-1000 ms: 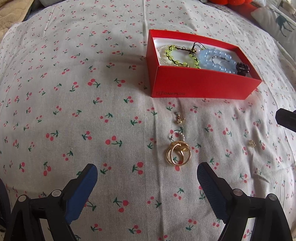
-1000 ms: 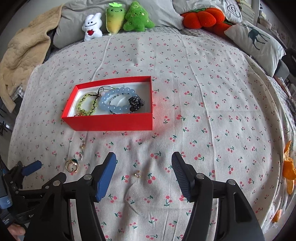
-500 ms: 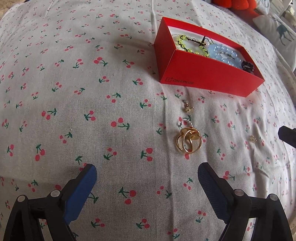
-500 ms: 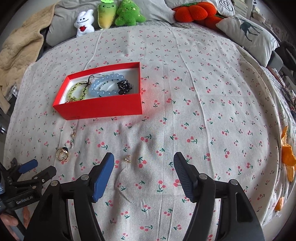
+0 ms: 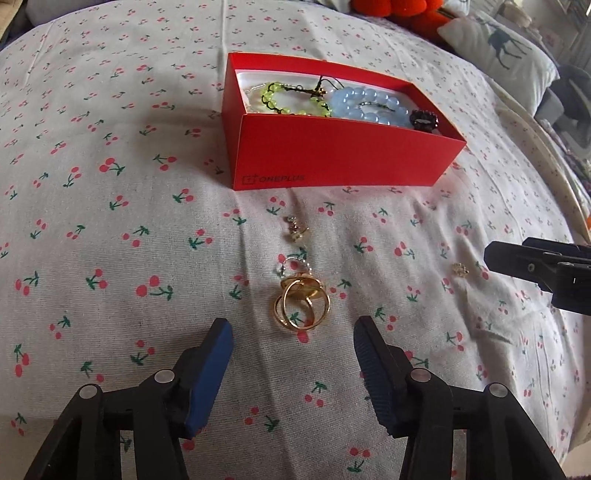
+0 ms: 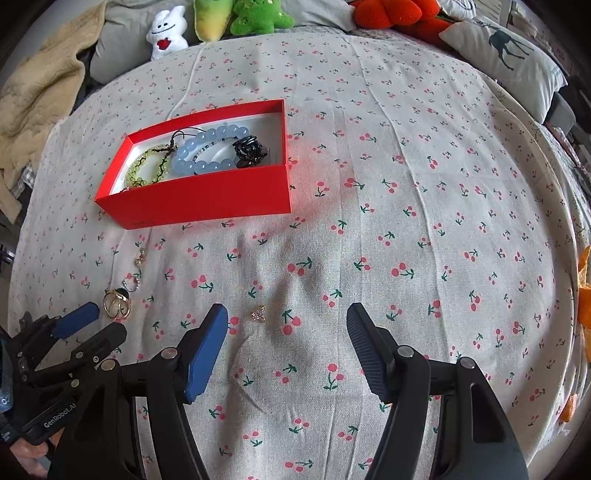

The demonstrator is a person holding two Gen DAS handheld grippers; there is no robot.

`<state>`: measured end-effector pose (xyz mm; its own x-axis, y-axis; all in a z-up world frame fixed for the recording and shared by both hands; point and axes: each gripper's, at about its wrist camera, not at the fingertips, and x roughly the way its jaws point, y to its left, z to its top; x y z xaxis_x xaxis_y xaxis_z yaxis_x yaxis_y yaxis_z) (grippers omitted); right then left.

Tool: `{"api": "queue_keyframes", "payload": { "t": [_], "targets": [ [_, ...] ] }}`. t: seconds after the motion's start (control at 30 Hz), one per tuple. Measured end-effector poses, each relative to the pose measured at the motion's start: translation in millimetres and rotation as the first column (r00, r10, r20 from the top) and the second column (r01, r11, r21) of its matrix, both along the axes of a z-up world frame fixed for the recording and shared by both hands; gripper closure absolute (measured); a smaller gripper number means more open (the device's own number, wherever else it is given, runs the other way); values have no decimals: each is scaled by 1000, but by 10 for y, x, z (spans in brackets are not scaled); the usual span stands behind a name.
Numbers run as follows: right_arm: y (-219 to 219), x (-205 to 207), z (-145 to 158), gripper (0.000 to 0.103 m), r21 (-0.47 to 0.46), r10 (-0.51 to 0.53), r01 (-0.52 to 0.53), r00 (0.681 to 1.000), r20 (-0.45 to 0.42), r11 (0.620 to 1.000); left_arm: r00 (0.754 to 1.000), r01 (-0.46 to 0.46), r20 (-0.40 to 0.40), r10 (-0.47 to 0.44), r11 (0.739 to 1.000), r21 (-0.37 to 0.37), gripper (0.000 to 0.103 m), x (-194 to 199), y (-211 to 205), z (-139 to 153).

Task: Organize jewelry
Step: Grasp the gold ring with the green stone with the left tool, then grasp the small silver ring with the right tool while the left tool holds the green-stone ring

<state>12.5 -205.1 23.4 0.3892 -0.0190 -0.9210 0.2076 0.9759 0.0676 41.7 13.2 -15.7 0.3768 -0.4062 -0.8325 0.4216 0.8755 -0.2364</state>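
Note:
A red box point(image 5: 332, 155) point(image 6: 207, 201) on the cherry-print bedspread holds a green bead bracelet point(image 5: 291, 98), a blue bead bracelet point(image 5: 364, 105) and a dark piece point(image 5: 424, 119). Gold rings point(image 5: 301, 303) point(image 6: 116, 304) lie just ahead of my open, empty left gripper point(image 5: 291, 341), between its fingertips' line. Farther on lie a small clear ring point(image 5: 293, 264) and a small earring point(image 5: 296, 229). A tiny gold earring point(image 5: 460, 269) point(image 6: 258, 314) lies just ahead of my open, empty right gripper point(image 6: 288, 325), toward its left finger. The left gripper shows in the right wrist view point(image 6: 92, 325).
Plush toys point(image 6: 221, 18) and pillows point(image 6: 506, 48) line the bed's far edge. A beige blanket point(image 6: 33, 99) lies at the far left. Orange peel point(image 6: 583, 291) sits at the right edge.
My left gripper has moved closer to the gold rings and its jaws have narrowed. My right gripper has moved nearer to the tiny gold earring.

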Motion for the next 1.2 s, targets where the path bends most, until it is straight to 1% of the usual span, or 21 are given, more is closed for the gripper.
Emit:
{"api": "queue_keyframes", "payload": {
  "t": [0.07, 0.2, 0.23, 0.27, 0.3, 0.33, 0.37, 0.47, 0.6, 0.73, 0.8, 0.93, 1.03, 1.1, 1.17, 1.2],
  "targets": [
    [-8, 1, -5, 33, 4, 0, 0, 1000, -2, 1000, 1000, -5, 4, 5, 1000, 2, 54, 23, -23, -17],
    [-32, 2, -18, 33, 11, -7, 7, 1000, -8, 1000, 1000, -16, 6, 16, 1000, -13, 62, 70, -37, -30],
    [-37, -1, -20, 33, 12, -10, 10, 1000, -9, 1000, 1000, -16, 8, 16, 1000, -15, 65, 82, -38, -36],
    [-43, -4, -22, 33, 14, -14, 14, 1000, -10, 1000, 1000, -16, 10, 16, 1000, -17, 72, 91, -38, -39],
    [-50, -5, -21, 33, 15, -20, 20, 1000, -9, 1000, 1000, -16, 8, 16, 1000, -19, 76, 95, -31, -42],
    [-62, -11, -18, 33, 17, -27, 27, 1000, -7, 999, 1000, -17, 3, 18, 1000, -24, 79, 97, -20, -45],
    [-75, -14, -13, 33, 19, -35, 35, 999, -4, 999, 1000, -19, 0, 19, 999, -32, 80, 95, -7, -42],
    [-127, -30, 5, 33, 28, -67, 66, 998, 3, 997, 999, -35, -2, 35, 998, -43, 81, 77, 43, -2],
    [-194, -48, -3, 33, 69, -99, 99, 995, 5, 993, 997, -77, -6, 76, 996, -49, 81, 69, 127, 79],
    [-140, -33, -38, 33, 111, -98, 97, 995, 7, 989, 994, -111, -19, 110, 992, -53, 81, 82, 249, 118],
    [-42, -6, -47, 33, 124, -72, 70, 997, 18, 990, 993, -120, -16, 120, 992, -49, 81, 82, 308, 130],
    [270, 72, -59, 33, 122, 28, -34, 998, 52, 992, 991, -134, -3, 134, 991, -27, 81, 65, 418, 150],
    [509, 149, -117, 34, 129, 98, -106, 993, 66, 986, 990, -144, 5, 144, 990, -9, 81, 56, 508, 162],
    [635, 194, -173, 39, 143, 130, -139, 989, 71, 980, 989, -146, 8, 146, 989, 0, 81, 46, 556, 164],
    [746, 250, -242, 56, 159, 153, -161, 986, 65, 974, 989, -150, 9, 150, 989, 10, 81, 42, 600, 160],
    [787, 277, -282, 59, 166, 159, -167, 985, 59, 972, 988, -153, 8, 153, 988, 14, 81, 39, 620, 155]
  ]
}}
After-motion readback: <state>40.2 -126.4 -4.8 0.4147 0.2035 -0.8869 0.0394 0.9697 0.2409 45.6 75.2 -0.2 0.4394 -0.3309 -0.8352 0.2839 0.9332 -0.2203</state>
